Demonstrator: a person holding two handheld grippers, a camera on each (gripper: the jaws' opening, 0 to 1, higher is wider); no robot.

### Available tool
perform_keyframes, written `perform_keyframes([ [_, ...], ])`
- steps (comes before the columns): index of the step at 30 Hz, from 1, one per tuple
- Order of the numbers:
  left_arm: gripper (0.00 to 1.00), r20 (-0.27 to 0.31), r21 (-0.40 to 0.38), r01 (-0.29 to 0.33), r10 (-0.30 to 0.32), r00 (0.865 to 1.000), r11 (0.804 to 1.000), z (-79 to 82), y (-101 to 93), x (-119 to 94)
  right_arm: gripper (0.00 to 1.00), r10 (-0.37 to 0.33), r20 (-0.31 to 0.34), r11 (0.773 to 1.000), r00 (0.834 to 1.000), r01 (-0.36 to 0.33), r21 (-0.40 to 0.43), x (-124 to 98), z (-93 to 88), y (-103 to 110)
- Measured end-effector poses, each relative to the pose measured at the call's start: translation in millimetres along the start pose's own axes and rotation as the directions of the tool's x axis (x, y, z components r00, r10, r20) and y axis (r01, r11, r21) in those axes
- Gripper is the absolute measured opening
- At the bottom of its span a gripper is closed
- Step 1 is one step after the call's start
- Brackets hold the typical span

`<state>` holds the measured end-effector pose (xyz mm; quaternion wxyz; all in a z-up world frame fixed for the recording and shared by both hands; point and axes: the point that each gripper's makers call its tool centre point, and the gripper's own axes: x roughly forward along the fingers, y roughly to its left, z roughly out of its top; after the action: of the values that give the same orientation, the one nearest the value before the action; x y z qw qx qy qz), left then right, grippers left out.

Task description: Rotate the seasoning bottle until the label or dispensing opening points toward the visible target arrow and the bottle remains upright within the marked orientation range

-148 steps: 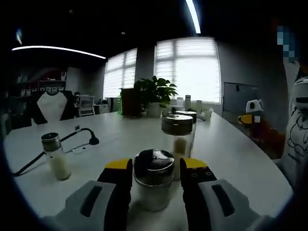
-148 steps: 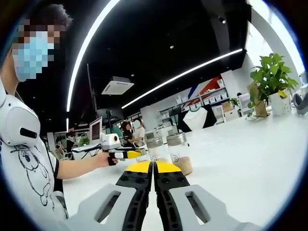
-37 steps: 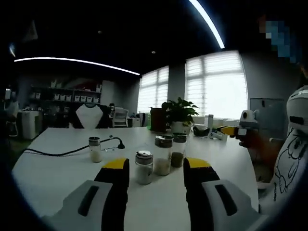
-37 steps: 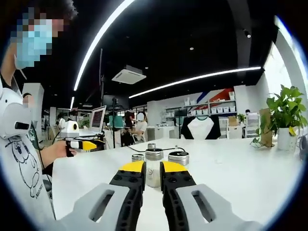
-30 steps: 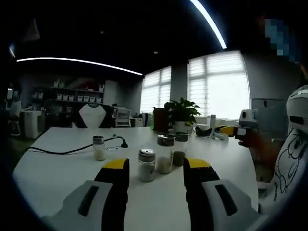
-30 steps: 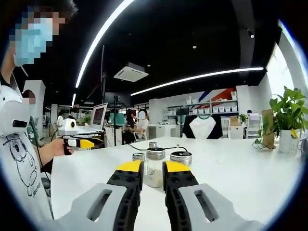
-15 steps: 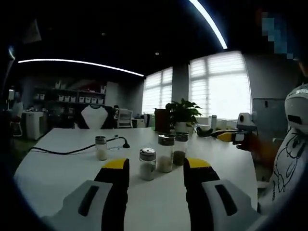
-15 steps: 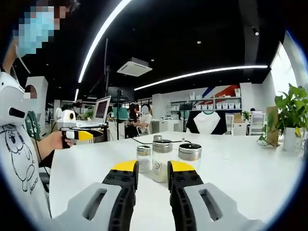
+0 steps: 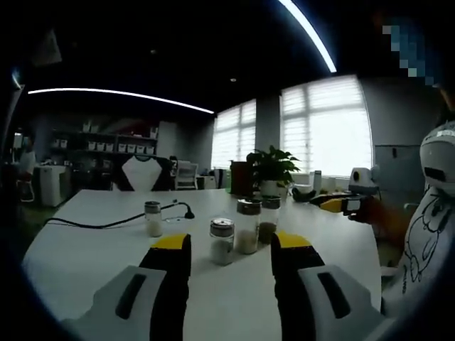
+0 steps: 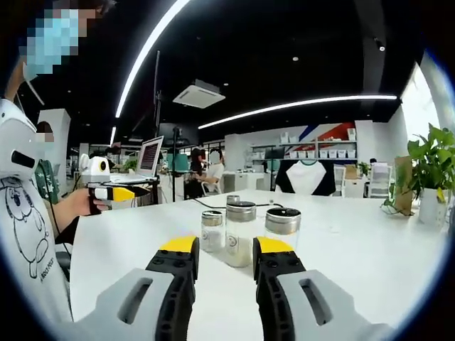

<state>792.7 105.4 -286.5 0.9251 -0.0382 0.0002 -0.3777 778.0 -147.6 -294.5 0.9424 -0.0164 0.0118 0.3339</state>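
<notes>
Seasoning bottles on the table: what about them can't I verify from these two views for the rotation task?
- Labels and dispensing openings: the bottles are too small and dim in the left gripper view; the tallest bottle shows a faint mark in the right gripper view, unreadable.
- Target arrow and orientation marks: none can be made out on the table.
- Far bottle: mostly hidden behind the tallest bottle in the right gripper view.

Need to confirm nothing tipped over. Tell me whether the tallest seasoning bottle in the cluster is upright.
Upright. The tallest seasoning bottle stands on its base on the white table, metal cap on top, sides vertical.
</notes>
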Motion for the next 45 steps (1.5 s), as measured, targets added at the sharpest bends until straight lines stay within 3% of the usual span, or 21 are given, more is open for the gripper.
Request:
perform_keyframes([
  [15,0.48,0.012,-0.006,-0.008,0.008,1.000,1.000,-3.5,5.6,5.9,0.34,-0.037,0.018,0.999,0.999,0.037,0.034,-3.0,-0.7,-8.2],
  [21,0.49,0.062,-0.035,0.004,-0.002,0.998,0.999,5.9,9.0,15.4,0.34,-0.049,0.020,0.998,0.999,0.048,0.037,-11.5,-1.3,-11.8],
  [27,0.51,0.032,0.011,-0.001,0.001,0.999,1.000,6.5,8.4,26.8,0.34,-0.067,0.031,0.997,0.997,0.066,0.045,-17.8,-2.0,-16.8],
  [34,0.53,0.026,0.071,-0.038,0.036,0.999,0.997,17.0,22.1,32.5,0.34,-0.072,0.039,0.996,0.997,0.069,0.056,-19.6,-3.1,-18.0],
  [42,0.69,-0.046,0.116,-0.045,0.051,0.998,0.992,12.8,40.5,52.7,0.34,-0.072,0.038,0.996,0.997,0.069,0.055,-22.1,-4.6,-18.3],
  [45,0.72,-0.045,0.102,-0.039,0.044,0.998,0.994,13.3,46.2,60.8,0.34,-0.079,0.038,0.995,0.996,0.076,0.059,-24.6,-5.3,-19.4],
])
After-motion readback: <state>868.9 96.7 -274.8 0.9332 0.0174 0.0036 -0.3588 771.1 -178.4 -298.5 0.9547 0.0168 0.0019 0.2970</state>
